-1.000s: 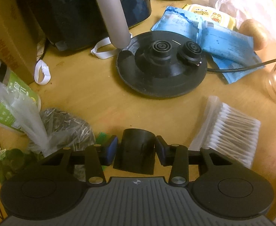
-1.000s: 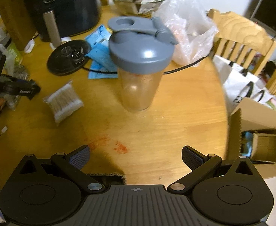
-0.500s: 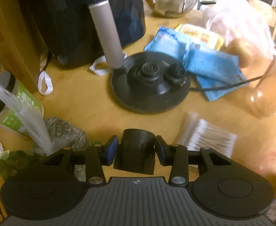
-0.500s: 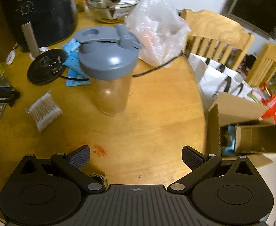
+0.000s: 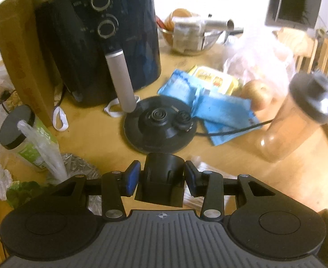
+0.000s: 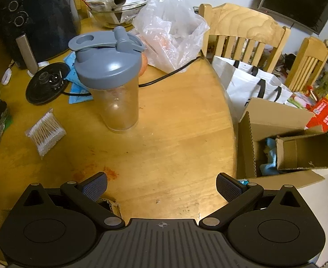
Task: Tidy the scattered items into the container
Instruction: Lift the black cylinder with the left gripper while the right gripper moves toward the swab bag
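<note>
My left gripper (image 5: 161, 178) is shut on a small black plastic cup-like piece (image 5: 162, 182) and holds it above the wooden table (image 6: 175, 134). My right gripper (image 6: 161, 185) is open and empty over the table's near edge. A clear shaker bottle with a grey lid (image 6: 110, 78) stands mid-table; it also shows in the left wrist view (image 5: 298, 116). A packet of cotton swabs (image 6: 44, 131) lies left of it. An open cardboard box (image 6: 282, 143) with a smaller box inside sits on the floor to the right.
A black air fryer (image 5: 101, 33), a round black kettle base (image 5: 159, 127) with its cord, blue packets (image 5: 208, 102), a plastic bag (image 6: 170, 26) and a glass bowl (image 6: 117, 11) crowd the table's far side. Chairs (image 6: 242, 33) and a white bag (image 6: 249, 82) stand to the right.
My left gripper has risen and tilted up with the black piece, so the air fryer and bottle came into view. My right gripper has shifted right, bringing the floor box into view.
</note>
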`<state>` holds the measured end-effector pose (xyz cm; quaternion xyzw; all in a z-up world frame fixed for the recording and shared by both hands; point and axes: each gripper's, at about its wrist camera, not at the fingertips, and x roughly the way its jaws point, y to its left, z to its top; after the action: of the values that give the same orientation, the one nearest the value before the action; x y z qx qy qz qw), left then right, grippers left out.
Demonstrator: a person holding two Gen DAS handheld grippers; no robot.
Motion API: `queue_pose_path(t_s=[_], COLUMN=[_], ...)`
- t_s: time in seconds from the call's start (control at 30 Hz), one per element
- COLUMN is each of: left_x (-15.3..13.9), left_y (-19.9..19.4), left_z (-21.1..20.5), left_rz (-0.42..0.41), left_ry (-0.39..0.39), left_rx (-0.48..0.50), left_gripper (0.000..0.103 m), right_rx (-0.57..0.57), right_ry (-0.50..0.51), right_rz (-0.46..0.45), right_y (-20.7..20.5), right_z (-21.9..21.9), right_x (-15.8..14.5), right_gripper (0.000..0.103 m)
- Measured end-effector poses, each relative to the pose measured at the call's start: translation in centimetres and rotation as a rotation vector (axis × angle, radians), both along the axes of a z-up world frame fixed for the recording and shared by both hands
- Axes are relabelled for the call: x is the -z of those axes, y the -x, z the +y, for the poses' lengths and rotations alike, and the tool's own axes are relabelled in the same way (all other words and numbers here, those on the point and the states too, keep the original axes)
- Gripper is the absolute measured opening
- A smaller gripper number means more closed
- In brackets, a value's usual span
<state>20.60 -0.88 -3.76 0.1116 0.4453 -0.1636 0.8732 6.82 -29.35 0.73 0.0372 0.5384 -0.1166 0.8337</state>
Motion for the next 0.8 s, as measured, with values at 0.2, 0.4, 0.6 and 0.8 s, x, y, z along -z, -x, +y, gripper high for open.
queue_pose_path(t_s=[0.2,0.4,0.6,0.8], left_x=[-2.9,-5.0,-5.6,-5.4], left_y=[2.7,5.2,7.2,9.4], left_z=[0.2,0.9,1.5,2.5], left_rz=[-0.028,-0.043,-0.038,-0.018], left_ry=[0.053,0.112,0.136,0.155], left_rx=[-0.022,-0.075,-0.137,-0.205], left_gripper=[0.042,0.042,0.042,0.042], right_rx=[-0.065,-0.139,-0.212,-0.284], right_ry=[-0.021,-0.021,-0.016,-0.015], right_rz=[-0.015,-0.020,-0.023,-0.026], right_y=[-0.8,-2.1,-3.2,-4.1], right_z=[0.7,1.8,3.2,4.6], right_x=[0.0,0.2,0.4,0.7], right_gripper=[0.103,0.103,0.103,0.103])
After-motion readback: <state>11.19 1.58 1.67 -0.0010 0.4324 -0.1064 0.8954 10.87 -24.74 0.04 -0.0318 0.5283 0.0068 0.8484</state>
